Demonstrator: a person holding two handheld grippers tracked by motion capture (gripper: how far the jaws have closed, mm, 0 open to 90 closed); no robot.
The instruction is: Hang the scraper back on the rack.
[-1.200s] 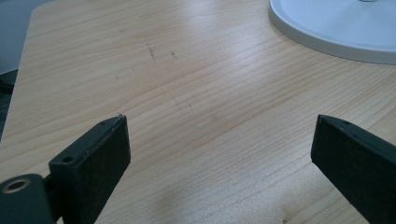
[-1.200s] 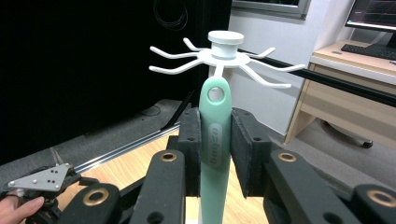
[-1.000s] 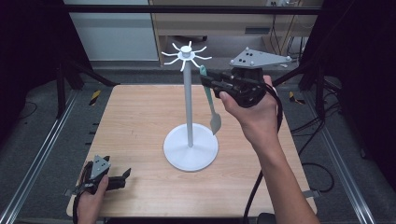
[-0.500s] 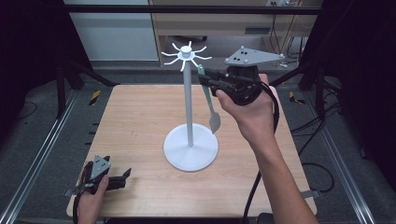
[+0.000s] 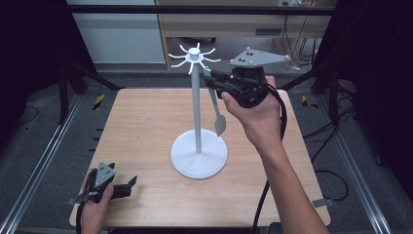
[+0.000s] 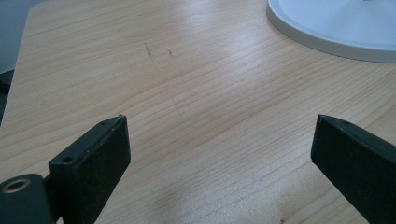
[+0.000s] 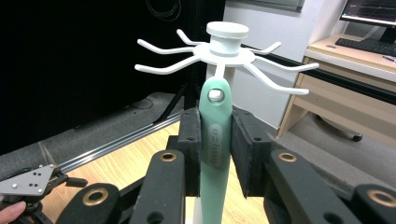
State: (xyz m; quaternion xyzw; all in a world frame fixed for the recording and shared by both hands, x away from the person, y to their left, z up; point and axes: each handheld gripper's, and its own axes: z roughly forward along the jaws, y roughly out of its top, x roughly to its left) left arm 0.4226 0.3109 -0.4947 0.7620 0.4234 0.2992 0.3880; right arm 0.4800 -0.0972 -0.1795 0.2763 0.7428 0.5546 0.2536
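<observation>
Spatula (image 7: 215,140) of mint-green colour hangs upright between the black pads of the right gripper (image 7: 215,149), which press on both sides of its handle. The hole at the handle's top sits around the tip of one hook of the white rack (image 7: 227,49), just below the round cap. In the high view the spatula (image 5: 217,109) hangs to the right of the thin white pole (image 5: 197,112), and its grey blade is above the round base (image 5: 198,155) without touching it. The right gripper (image 5: 213,80) is raised near the top of the stand and clenched on the handle. The stand is in the middle of the wooden table (image 5: 146,122). The left gripper (image 5: 130,183) rests at the near left corner of the table, well apart from the stand; its jaws are spread wide with nothing between them, above bare wood (image 6: 210,126).
</observation>
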